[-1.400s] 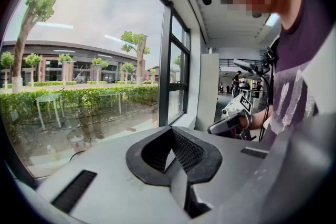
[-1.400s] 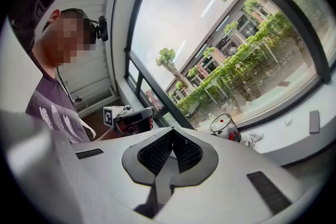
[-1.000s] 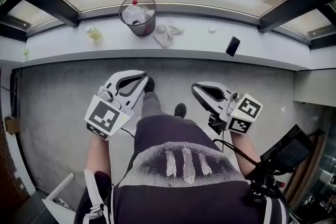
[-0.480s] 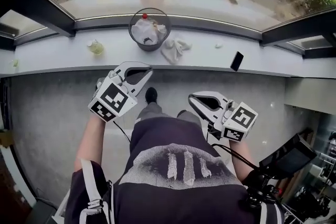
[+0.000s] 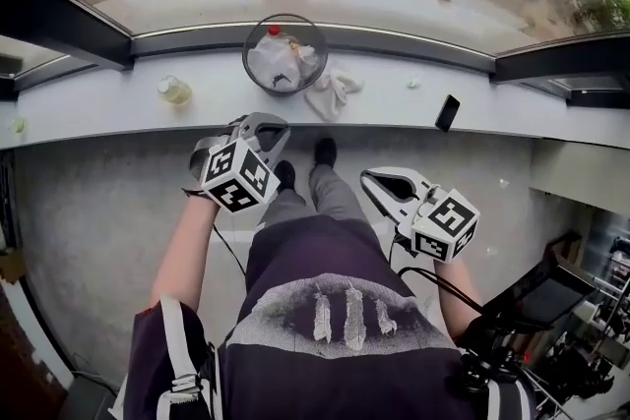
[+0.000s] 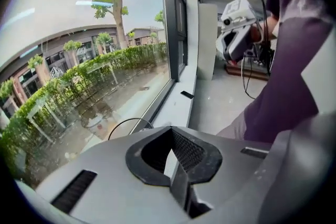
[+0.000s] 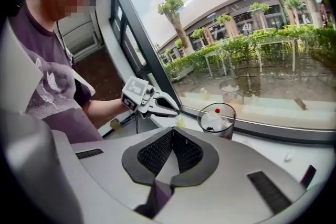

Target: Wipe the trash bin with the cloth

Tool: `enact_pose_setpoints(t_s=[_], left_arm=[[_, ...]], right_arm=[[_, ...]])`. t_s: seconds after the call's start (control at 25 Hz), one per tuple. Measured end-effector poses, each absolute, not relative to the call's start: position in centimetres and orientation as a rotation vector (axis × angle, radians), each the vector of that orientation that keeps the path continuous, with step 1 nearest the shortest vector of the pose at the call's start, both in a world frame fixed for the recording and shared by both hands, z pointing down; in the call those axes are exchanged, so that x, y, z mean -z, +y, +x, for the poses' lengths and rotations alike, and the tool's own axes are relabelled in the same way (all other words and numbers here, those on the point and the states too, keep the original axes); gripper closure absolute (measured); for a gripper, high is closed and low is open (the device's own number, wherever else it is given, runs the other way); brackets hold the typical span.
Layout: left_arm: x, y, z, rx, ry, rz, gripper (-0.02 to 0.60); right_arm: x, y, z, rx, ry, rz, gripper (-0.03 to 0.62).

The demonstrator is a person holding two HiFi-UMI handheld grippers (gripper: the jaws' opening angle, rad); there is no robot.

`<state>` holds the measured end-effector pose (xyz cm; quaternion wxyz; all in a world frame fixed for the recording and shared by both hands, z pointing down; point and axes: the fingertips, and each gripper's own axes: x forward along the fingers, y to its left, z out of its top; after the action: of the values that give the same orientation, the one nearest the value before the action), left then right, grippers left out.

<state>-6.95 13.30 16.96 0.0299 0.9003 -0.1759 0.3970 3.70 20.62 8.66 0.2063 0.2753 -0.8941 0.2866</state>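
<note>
A round wire trash bin [image 5: 284,54] lined with white, holding crumpled paper and a red cap, stands on the pale window sill [image 5: 118,103]. A crumpled white cloth [image 5: 333,91] lies on the sill just right of the bin. My left gripper [image 5: 268,125] is shut and empty, held above the floor just short of the sill's edge, below the bin. My right gripper [image 5: 370,180] is shut and empty too, lower and to the right, beside the person's leg. The right gripper view shows the bin [image 7: 217,119] and the left gripper [image 7: 152,103] ahead of its jaws.
A black phone [image 5: 447,112] lies on the sill to the right, and a small yellowish bottle [image 5: 174,90] to the left of the bin. Dark window frames [image 5: 59,15] and glass rise behind the sill. The person's legs and shoes [image 5: 325,152] stand on the grey floor.
My left gripper has risen forward and to the right, closer to the sill below the bin. The right gripper has hardly moved. The person has stepped nearer to the sill.
</note>
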Motion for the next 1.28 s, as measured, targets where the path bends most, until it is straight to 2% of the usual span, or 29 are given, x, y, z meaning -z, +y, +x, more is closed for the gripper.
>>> enact_pose_setpoints(t_s=[0.2,0.36,0.44,0.56,0.72,0.8,0.96,1.28], left_arm=[[-21.6,9.8,-6.0,-1.419,-0.624,2.74,0.586],[-24.9,8.0,-5.3,-1.501,-0.626,2.697,0.586],[-26.7,7.3,-5.0,-1.571,-0.604,2.676,0.586],[-29.0,6.6,-4.6,-1.688,-0.536,2.652,0.586],[-30.5,5.9,-4.8,-1.648,-0.537,2.656,0.586],[-31.6,6.5,-5.2,-1.644,-0.504,2.647,0.457],[-33.7,6.2,-5.7,-1.723,-0.527,2.654,0.451],[-35.8,6.0,-5.4,-1.744,-0.541,2.684,0.453]], right_arm=[[-15.0,16.6,6.2,-0.802,-2.365,0.794,0.588],[-21.3,12.9,8.1,-0.775,-2.246,0.78,0.414],[-24.6,11.0,9.1,-0.745,-2.19,0.772,0.371],[-29.9,8.3,10.9,-0.717,-2.123,0.76,0.362],[-39.0,5.9,11.4,-0.664,-2.001,0.629,0.349],[-43.8,5.9,11.1,-0.628,-1.932,0.554,0.337],[-51.1,4.2,11.6,-0.581,-1.834,0.505,0.321],[-58.2,-0.7,10.6,-0.461,-1.783,0.532,0.303]])
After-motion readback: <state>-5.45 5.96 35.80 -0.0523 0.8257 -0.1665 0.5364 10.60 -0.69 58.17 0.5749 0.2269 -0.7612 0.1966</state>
